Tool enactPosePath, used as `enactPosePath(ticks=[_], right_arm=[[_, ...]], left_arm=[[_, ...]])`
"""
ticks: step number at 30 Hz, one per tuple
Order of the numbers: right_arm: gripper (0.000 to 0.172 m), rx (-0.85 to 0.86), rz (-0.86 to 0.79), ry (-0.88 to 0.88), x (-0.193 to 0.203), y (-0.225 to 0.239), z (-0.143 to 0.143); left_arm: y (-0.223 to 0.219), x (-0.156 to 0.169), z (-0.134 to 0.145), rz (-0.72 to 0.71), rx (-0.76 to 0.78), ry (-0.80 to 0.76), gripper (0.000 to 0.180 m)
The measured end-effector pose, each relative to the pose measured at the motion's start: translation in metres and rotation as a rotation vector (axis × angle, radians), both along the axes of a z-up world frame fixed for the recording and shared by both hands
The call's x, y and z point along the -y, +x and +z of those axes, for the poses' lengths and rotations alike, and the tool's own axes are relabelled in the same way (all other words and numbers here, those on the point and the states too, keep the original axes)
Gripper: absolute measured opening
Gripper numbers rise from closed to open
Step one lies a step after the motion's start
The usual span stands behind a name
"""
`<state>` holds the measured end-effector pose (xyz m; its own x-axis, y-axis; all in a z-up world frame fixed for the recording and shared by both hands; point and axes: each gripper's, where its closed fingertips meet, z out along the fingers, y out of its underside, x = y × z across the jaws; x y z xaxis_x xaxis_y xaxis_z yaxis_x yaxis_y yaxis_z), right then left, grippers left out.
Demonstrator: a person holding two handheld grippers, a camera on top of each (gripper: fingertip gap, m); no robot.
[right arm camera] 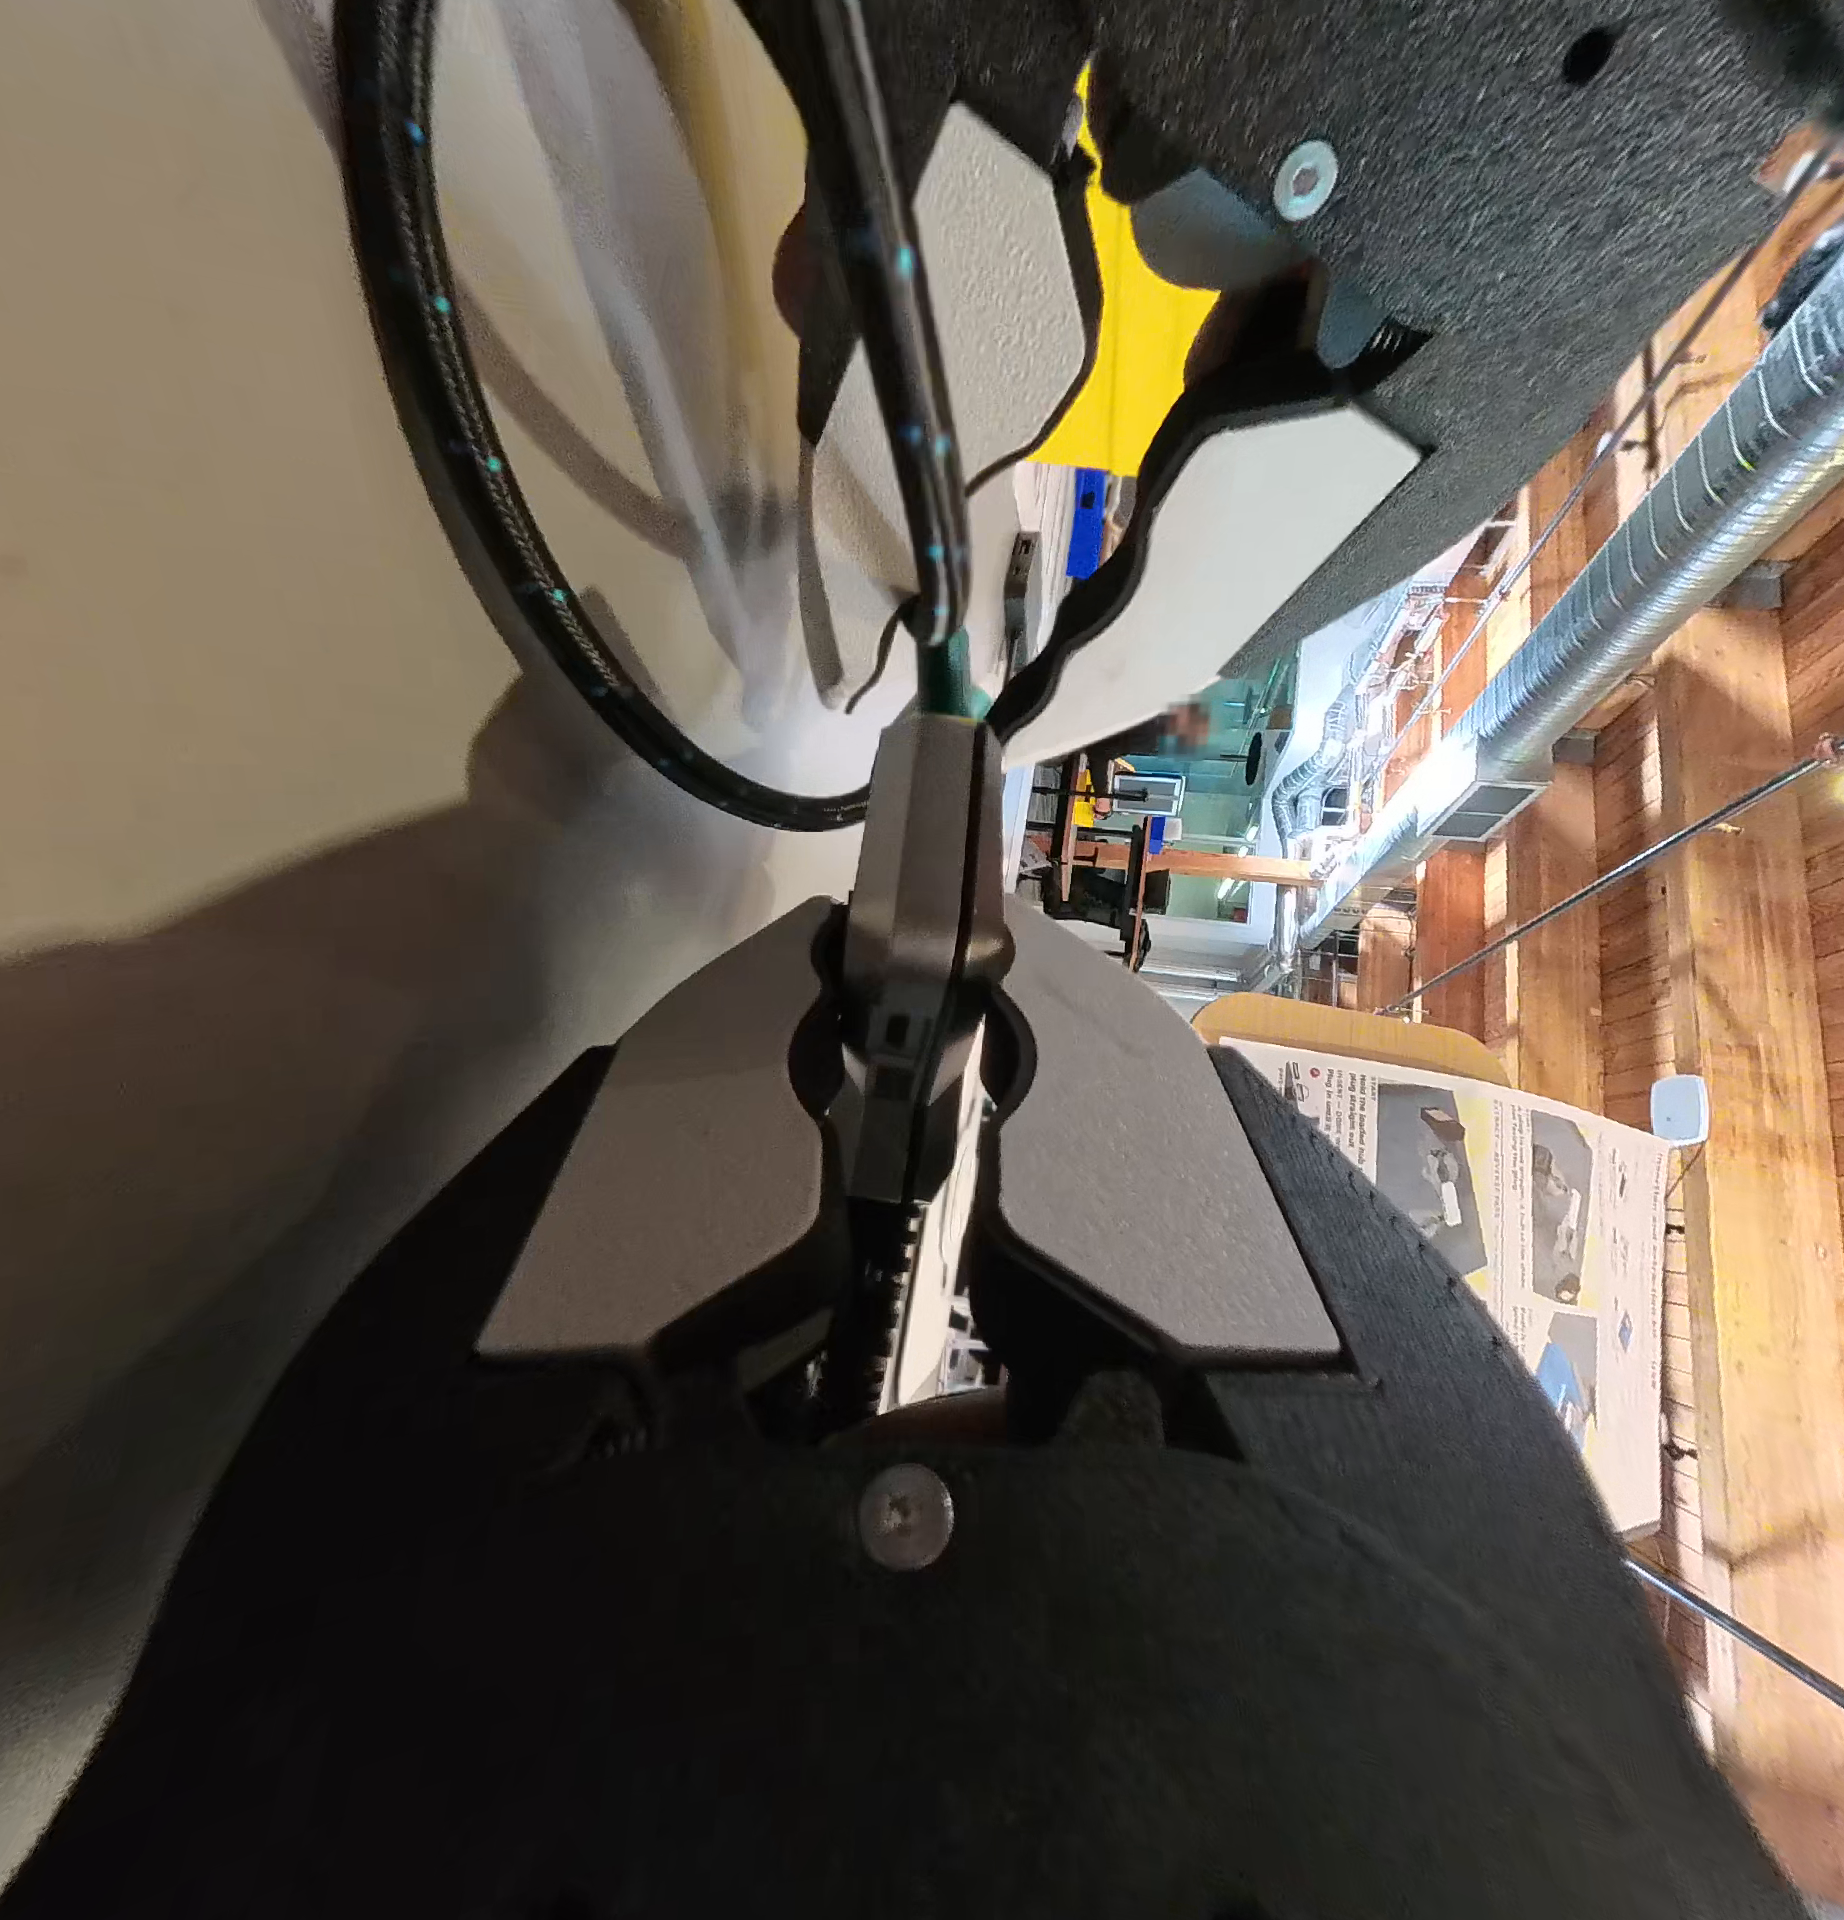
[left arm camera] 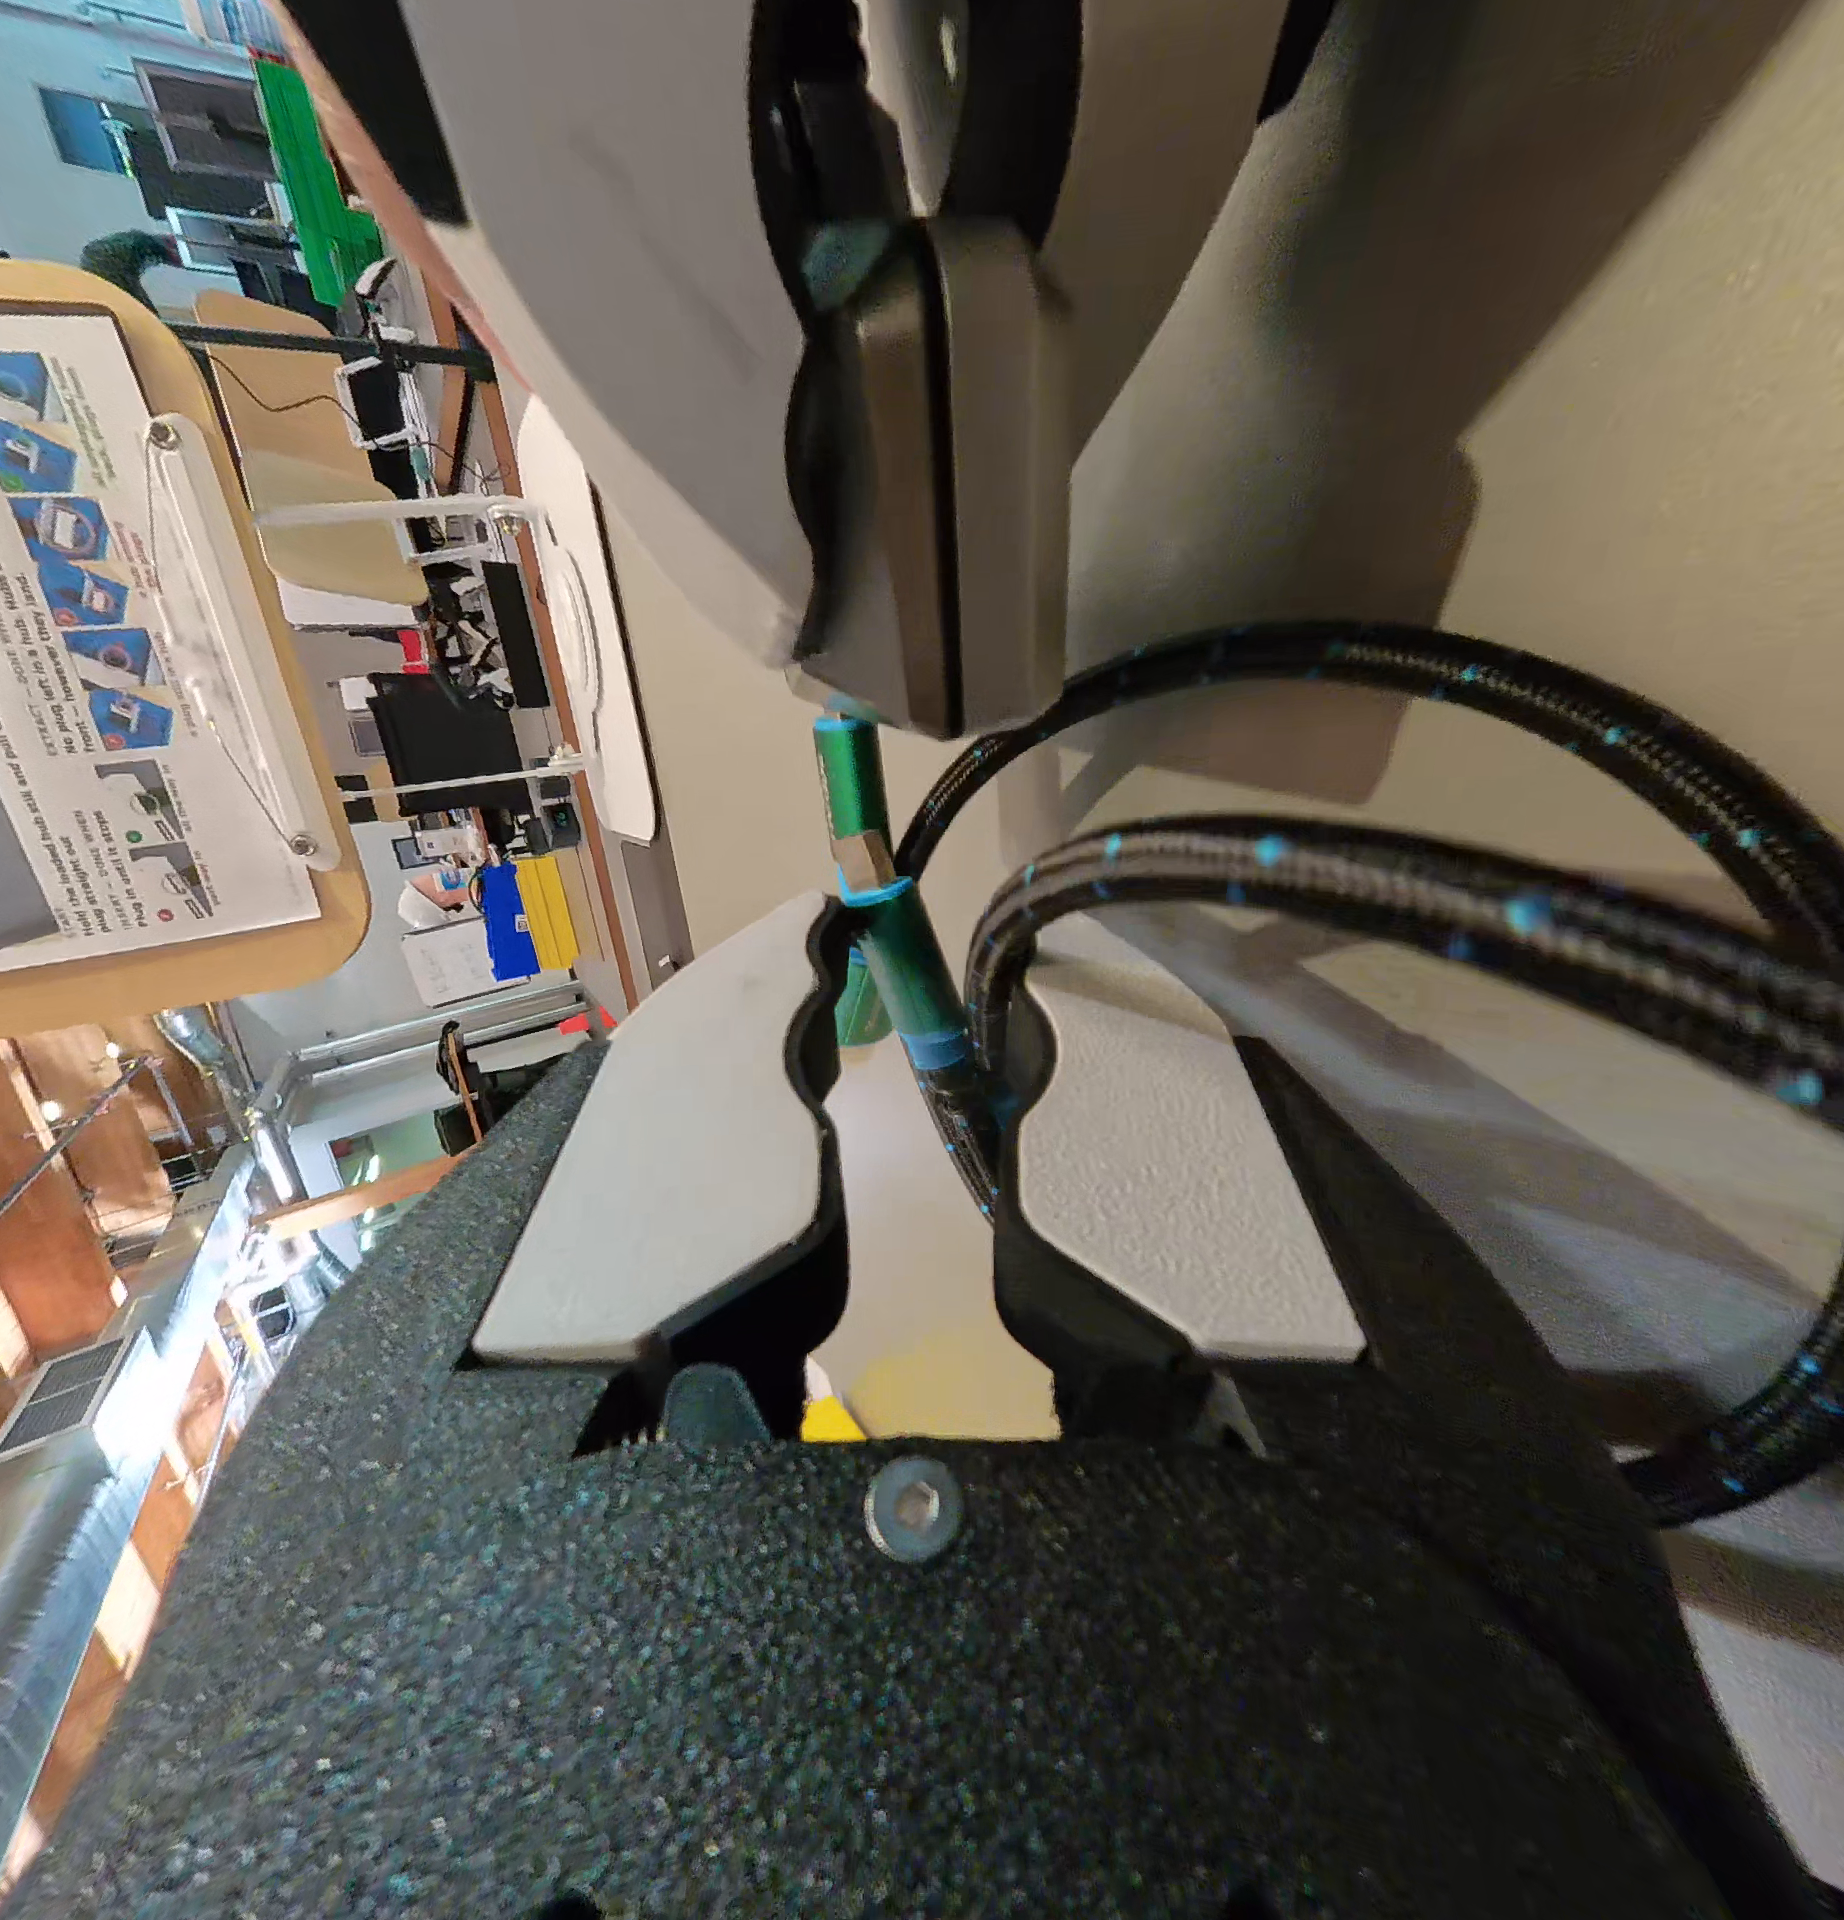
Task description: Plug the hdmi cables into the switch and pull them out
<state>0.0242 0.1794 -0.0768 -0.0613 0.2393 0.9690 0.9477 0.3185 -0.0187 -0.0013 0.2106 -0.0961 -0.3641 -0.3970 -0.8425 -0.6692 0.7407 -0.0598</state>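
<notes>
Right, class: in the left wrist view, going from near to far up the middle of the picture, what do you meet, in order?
Hex screw → left gripper → green connector → grey hub.

A workshop-like lab: exposed metal ducts (right arm camera: pixel 1645 540) against timber boards, far workbenches (left arm camera: pixel 461 717), coloured bins (left arm camera: pixel 528 920), posted instruction sheet (left arm camera: pixel 76 644).

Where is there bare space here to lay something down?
The cream surface left of the black cable loop is bare. Crowded: between the two sets of jaws, where the grey hub, green plug and cable coils meet.
</notes>
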Motion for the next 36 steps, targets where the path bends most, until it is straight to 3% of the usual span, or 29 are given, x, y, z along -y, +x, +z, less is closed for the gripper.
enactPosePath(ticks=[8,17,29,36], right_arm=[[0.022,-0.007,0.010,0.002,0.000,0.000,-0.003],[0.029,0.028,0.046,0.012,-0.001,0.008,-0.013],[0.038,-0.152,0.125,-0.204,0.030,0.002,-0.004],[0.034,-0.306,0.172,-0.317,0.048,-0.002,0.020]], left_arm=[[0.014,0.022,0.010,-0.101,0.078,0.009,0.021],[0.016,0.021,0.011,-0.102,0.115,-0.047,0.016],[0.021,0.022,0.021,-0.124,0.236,-0.185,0.015],[0.023,0.030,0.027,-0.181,0.270,-0.203,0.015]])
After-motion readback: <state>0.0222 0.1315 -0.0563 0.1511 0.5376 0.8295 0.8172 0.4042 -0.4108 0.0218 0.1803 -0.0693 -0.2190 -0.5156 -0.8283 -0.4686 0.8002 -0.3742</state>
